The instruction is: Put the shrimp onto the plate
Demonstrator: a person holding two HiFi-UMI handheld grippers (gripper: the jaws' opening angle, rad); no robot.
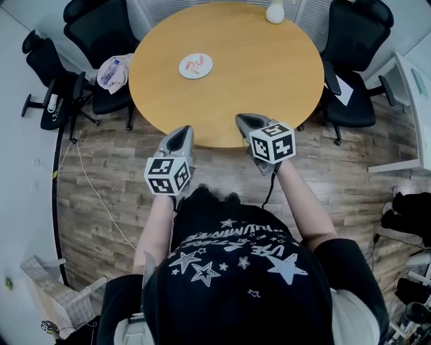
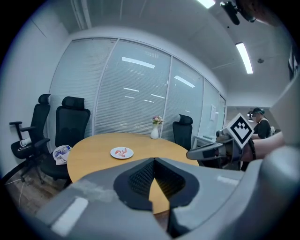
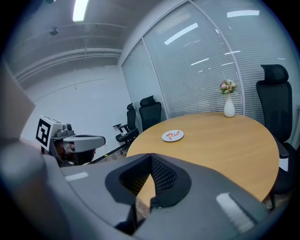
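A white plate point(image 1: 195, 66) lies on the left part of the round wooden table point(image 1: 256, 74), with pink shrimp point(image 1: 194, 64) resting on it. The plate point(image 2: 122, 153) shows small and far off in the left gripper view, and the plate point(image 3: 172, 136) likewise in the right gripper view. My left gripper point(image 1: 180, 133) hangs just off the table's near edge, shut and holding nothing. My right gripper point(image 1: 246, 122) hovers over the near edge, also shut and bare. The left gripper point(image 2: 153, 160) and right gripper point(image 3: 150, 155) both show their tips meeting.
A white vase point(image 1: 274, 12) with flowers stands at the table's far side. Black office chairs point(image 1: 101, 30) ring the table; the left one carries a bundled bag point(image 1: 114, 72), and papers point(image 1: 343, 91) lie on the right one. A cable point(image 1: 87, 182) runs over the wooden floor.
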